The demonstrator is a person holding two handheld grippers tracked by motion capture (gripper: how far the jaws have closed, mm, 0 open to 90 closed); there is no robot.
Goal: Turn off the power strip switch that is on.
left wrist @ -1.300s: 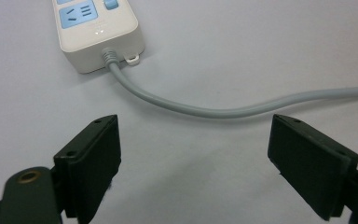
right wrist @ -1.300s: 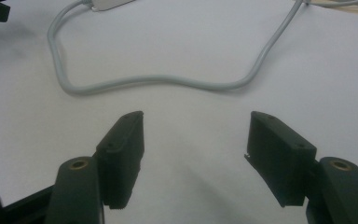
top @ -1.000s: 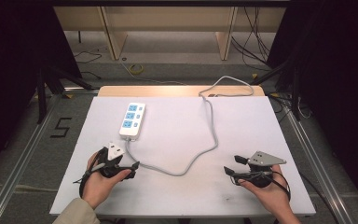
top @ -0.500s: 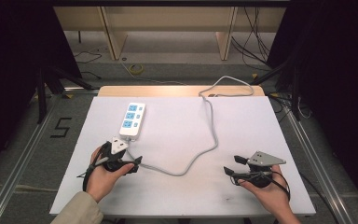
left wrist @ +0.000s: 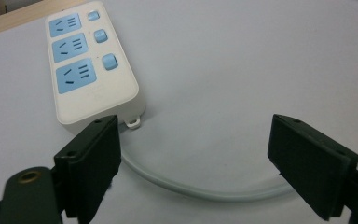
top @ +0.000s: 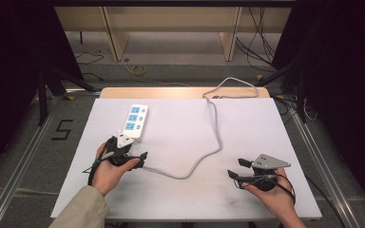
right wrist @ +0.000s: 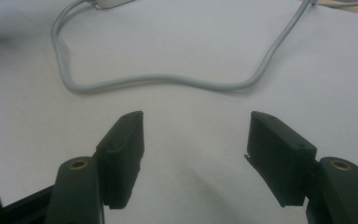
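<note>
Power strip (top: pixel 134 122) lies flat on the white bench (top: pixel 266 128), far-left part, sockets up, three blue outlets with a switch beside each. Its grey cable (top: pixel 214 142) leaves the near end, sweeps right across the bench, then runs up to the far edge and loops off it

Left claw (top: pixel 140 156) sits just at the strip's near end, right where the cable exits – reads as lining up to take the cable or the strip's tail. In the left gripper view the jaws are spread wide, straddling the cable (left wrist: pixel 186 189) from above, strip end (left wrist: pixel 93 98) just past the left jaw; nothing pinched, can't tell if a pad touches the cable

Right claw (top: pixel 237 171) rests low at the near-right, well apart from the strip, pointing left toward the cable's curve (right wrist: pixel 168 80). Jaws wide apart, empty, bare bench between them – looks parked, waiting
</note>
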